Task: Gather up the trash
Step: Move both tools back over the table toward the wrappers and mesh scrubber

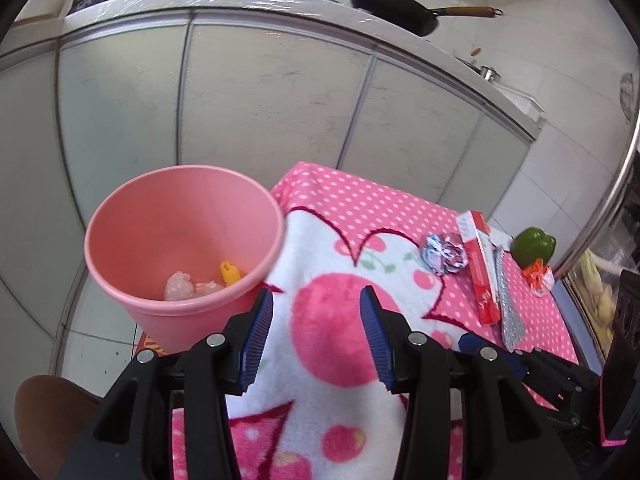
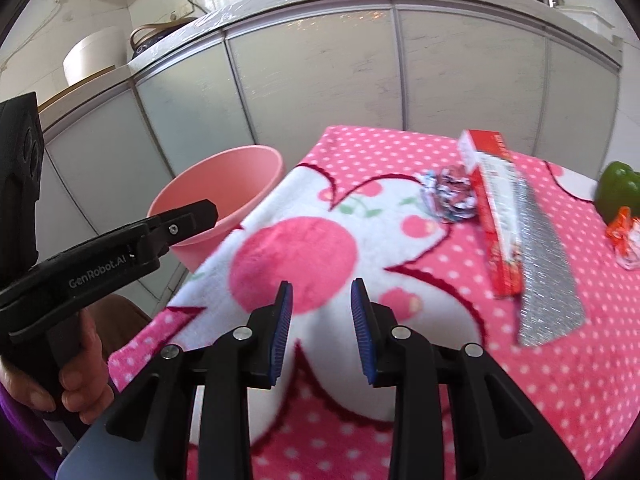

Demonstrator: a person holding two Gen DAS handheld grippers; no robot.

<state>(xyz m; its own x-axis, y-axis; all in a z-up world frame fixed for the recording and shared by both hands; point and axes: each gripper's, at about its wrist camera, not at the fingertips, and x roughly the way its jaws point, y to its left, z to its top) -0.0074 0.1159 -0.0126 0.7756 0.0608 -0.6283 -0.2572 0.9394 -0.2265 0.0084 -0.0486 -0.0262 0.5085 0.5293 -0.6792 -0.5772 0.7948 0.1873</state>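
Note:
A pink bin (image 1: 180, 236) stands off the table's left edge; it holds crumpled clear wrap (image 1: 180, 286) and a yellow scrap (image 1: 230, 274). It also shows in the right wrist view (image 2: 224, 184). On the pink cloth lie a crumpled foil wrapper (image 1: 444, 254) (image 2: 450, 194), a red box (image 1: 480, 268) (image 2: 494, 216) with a silver strip (image 2: 546, 276) beside it, and an orange-white wrapper (image 1: 540, 276) (image 2: 624, 240). My left gripper (image 1: 316, 304) is open and empty beside the bin. My right gripper (image 2: 320, 294) is open and empty above the cloth's middle.
A green bell pepper (image 1: 534, 246) (image 2: 618, 192) sits at the table's far right. Grey cabinet doors (image 1: 260, 100) face the table, with black pans (image 1: 394, 8) on the counter above. The left gripper's body (image 2: 100, 256) and a hand show at left in the right wrist view.

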